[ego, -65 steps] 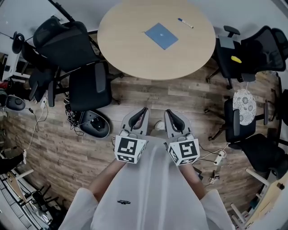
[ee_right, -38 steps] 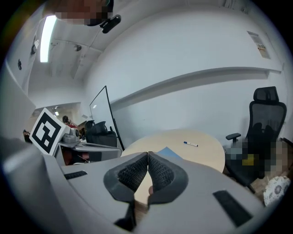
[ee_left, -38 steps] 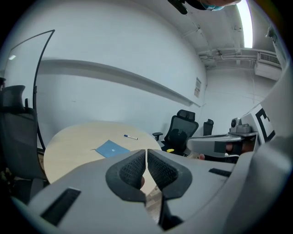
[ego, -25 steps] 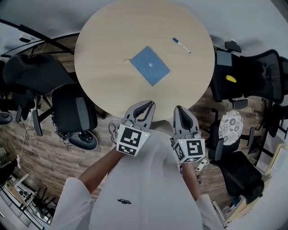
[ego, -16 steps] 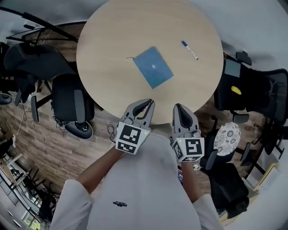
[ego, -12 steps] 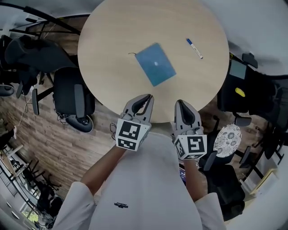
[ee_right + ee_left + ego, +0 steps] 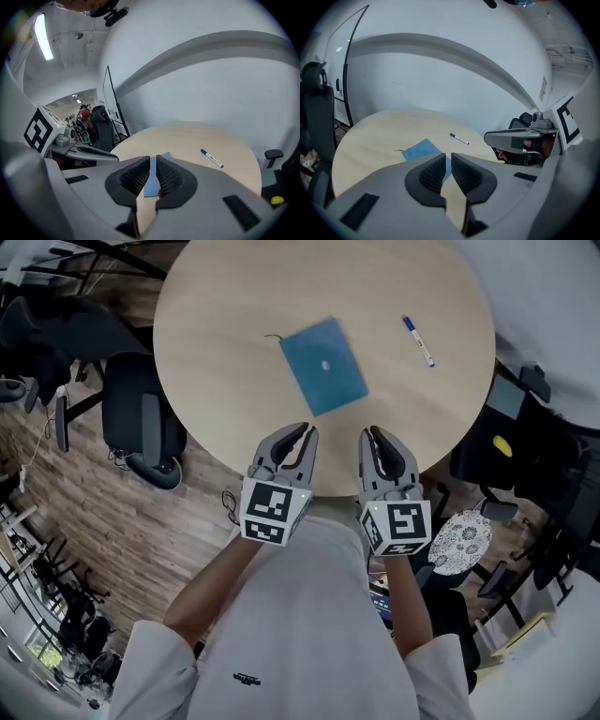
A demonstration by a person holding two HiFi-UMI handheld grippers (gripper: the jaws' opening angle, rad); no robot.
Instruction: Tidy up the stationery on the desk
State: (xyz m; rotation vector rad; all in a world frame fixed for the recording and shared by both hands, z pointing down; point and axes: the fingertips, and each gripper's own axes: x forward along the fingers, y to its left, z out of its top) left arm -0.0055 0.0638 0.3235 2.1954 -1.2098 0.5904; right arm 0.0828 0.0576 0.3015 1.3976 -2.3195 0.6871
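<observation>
Two grippers: one in each of the person's hands, side by side over the near edge of the table, both pointing toward its far side, apart from each other.
Left gripper point(image 7: 302, 432): claw closed, pads together with only a thin slit between them, nothing held; its own view looks across the tabletop at the notebook and the pen.
Right gripper point(image 7: 371, 434): claw closed as well, pads together and empty; a strip of the notebook shows beyond its tips.
Table point(image 7: 216, 334): one, round, with a pale wood top.
Notebook point(image 7: 325, 365): one, blue, lying flat near the middle of the table, set at an angle, just beyond the left gripper's tips and not touched by either gripper.
Pen point(image 7: 418, 340): one, white with a blue cap, lying flat on the right part of the table, well apart from the notebook and far from both grippers.
Stationery count: two items on the table, one notebook and one pen.
Chairs: black office chairs around the table, two on the left point(image 7: 141, 423) and more crowded together on the right; the number on the right cannot be told.
Cushion point(image 7: 461, 542): one, round, white and patterned, on a chair at the near right.
Yellow item point(image 7: 503, 445): one, small, resting on a chair on the right.
Floor point(image 7: 169, 531): wood planks.
</observation>
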